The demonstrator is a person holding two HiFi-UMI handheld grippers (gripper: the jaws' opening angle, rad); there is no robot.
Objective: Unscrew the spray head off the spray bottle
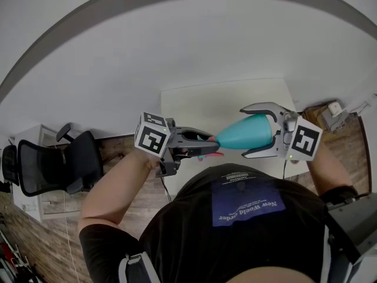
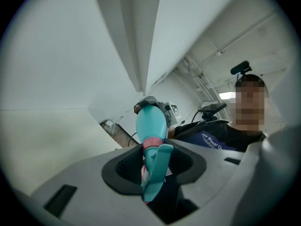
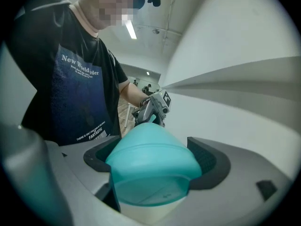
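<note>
White worktop (image 1: 194, 102) at 12 o'clock, wood floor (image 1: 47, 240) and black chair (image 1: 53, 164) at 9, teal bottle (image 1: 250, 131) held midair at centre, left hand-held gripper (image 1: 206, 145) clamping its spray head (image 2: 155, 168), right hand-held gripper (image 1: 245, 132) grasping its base

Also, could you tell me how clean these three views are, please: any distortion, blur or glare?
Head view: strong fisheye bends the wall seam into an arc, though the spray bottle is sharp and evenly lit. Left gripper view: dark round vignette, the close spray head slightly soft, a ceiling light glaring. Right gripper view: same vignette, the bottle looming large and soft.
</note>
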